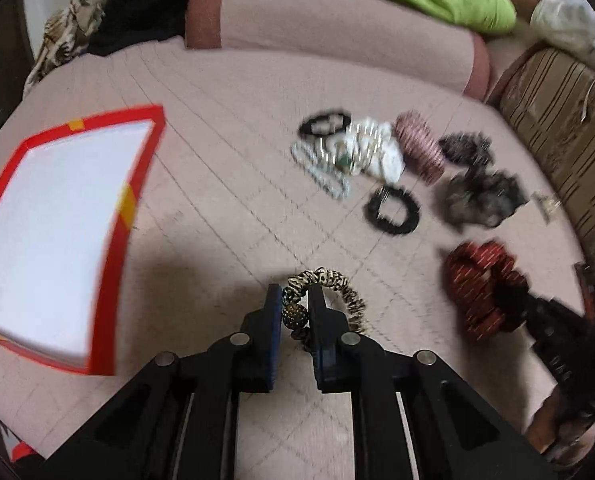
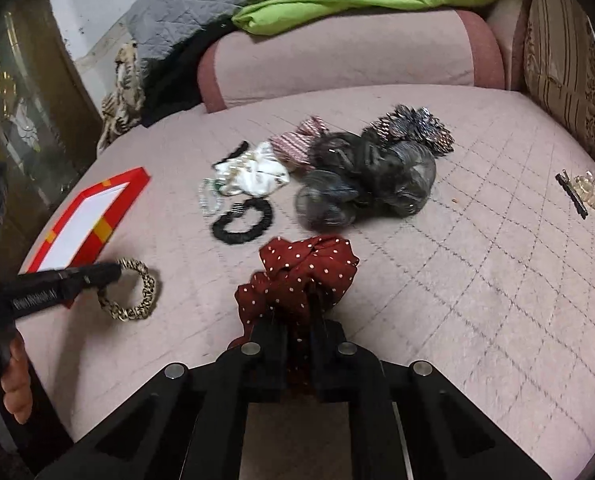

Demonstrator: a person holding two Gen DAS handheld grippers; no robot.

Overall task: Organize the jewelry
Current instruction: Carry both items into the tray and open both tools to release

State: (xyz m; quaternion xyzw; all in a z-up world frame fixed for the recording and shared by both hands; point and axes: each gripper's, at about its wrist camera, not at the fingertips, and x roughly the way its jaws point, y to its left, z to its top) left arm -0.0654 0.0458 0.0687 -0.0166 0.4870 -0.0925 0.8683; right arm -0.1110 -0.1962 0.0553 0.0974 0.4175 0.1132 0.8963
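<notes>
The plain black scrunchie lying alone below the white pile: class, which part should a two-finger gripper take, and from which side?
Take the black scrunchie across one arc of its ring, coming from above, one finger in the open centre and one outside. It lies flat on the pink cover; its near arc is free of the beaded pieces.

No readable text showing anywhere; white lettering on the left gripper (image 2: pixel 109 274) body, just beside the red box (image 2: pixel 93 216), is blurring beyond legibility
</notes>
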